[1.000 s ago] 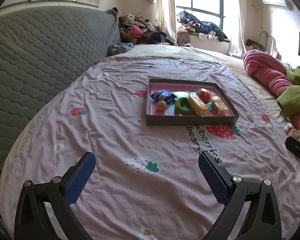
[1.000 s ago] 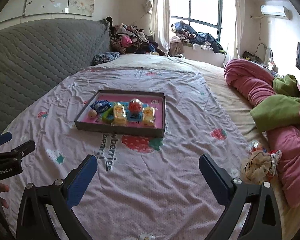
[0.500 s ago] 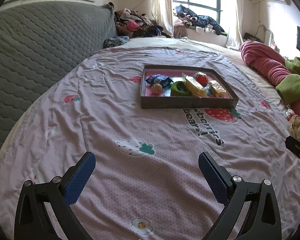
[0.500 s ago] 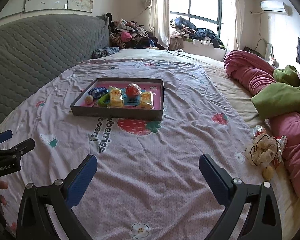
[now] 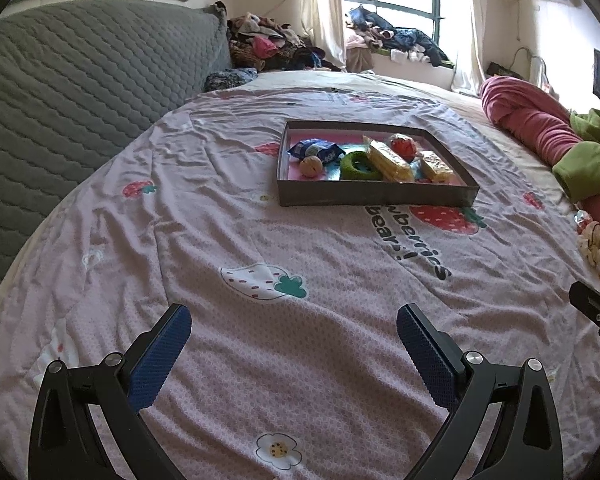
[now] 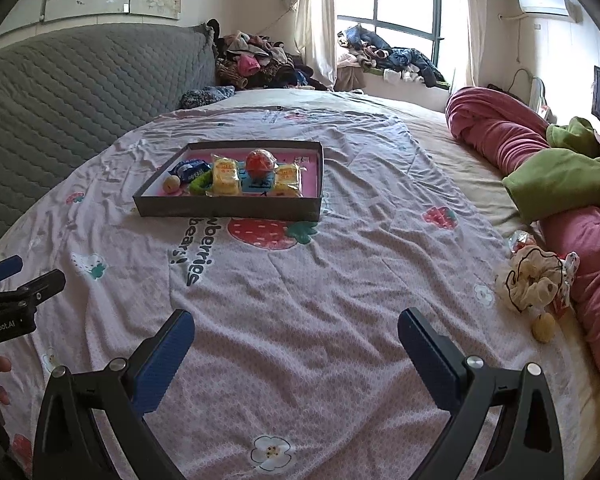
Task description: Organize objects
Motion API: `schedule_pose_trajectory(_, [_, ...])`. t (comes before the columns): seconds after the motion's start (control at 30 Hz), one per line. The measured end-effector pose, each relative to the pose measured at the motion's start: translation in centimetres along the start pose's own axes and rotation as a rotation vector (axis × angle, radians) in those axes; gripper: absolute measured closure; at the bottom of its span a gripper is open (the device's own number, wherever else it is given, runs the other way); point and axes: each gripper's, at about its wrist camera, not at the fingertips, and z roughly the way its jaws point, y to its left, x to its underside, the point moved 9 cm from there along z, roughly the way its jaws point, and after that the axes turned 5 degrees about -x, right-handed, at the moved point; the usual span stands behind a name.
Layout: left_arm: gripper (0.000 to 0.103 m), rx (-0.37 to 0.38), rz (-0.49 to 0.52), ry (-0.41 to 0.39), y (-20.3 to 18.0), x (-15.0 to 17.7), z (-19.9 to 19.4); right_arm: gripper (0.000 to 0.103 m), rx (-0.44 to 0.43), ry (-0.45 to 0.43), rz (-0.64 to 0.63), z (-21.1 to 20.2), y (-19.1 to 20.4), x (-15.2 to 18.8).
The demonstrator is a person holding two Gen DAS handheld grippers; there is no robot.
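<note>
We hold both grippers low over the near edge of the bed, nothing in either. Left gripper (image 5: pixel 294 326) has its blue-padded fingers (image 5: pixel 162 354) spread wide over the pink strawberry-print bedspread (image 5: pixel 228 216); right gripper (image 6: pixel 296 328) is the same, fingers (image 6: pixel 428 356) spread apart, empty. The dark shallow tray (image 6: pixel 228 207) sits on the bedspread toward the middle of the bed, well apart from both grippers, just beyond the big printed strawberry (image 6: pixel 262 232). Inside the tray: a small tan ball (image 5: pixel 310 166) near the front left corner, a blue snack packet (image 5: pixel 316 150) behind it, a green ring (image 5: pixel 358 166) just right of the ball, a yellow wrapped snack (image 5: pixel 388 159) leaning against the ring, a red-orange round item (image 5: pixel 403 145) toward the back, and a second yellow packet (image 5: pixel 436 166) on the right side. In the right view the red-orange item sits on a blue flat thing (image 6: pixel 256 184); what that is we cannot tell. Off the tray, near the bed's right edge, lie a cream plush toy (image 6: pixel 534 278) and a small yellow ball (image 6: pixel 543 327) just in front of it, beside the pink quilt (image 6: pixel 500 132) and green blanket (image 6: pixel 556 184). Grey quilted headboard (image 5: pixel 72 92) runs along the left edge.
</note>
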Motion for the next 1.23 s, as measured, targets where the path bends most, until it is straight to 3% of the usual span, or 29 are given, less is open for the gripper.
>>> schedule_pose_trajectory(0.5, [0.001,0.028,-0.016,-0.007,-0.1,0.3,1.0,0.0,0.006,0.027,-0.003,1.4,0.0,1.6])
schedule_pose_trajectory(1.23, [0.001,0.007,-0.002,0.009,-0.3,1.1,2.5,0.0,0.015,0.061,0.008,2.9,-0.5,2.8])
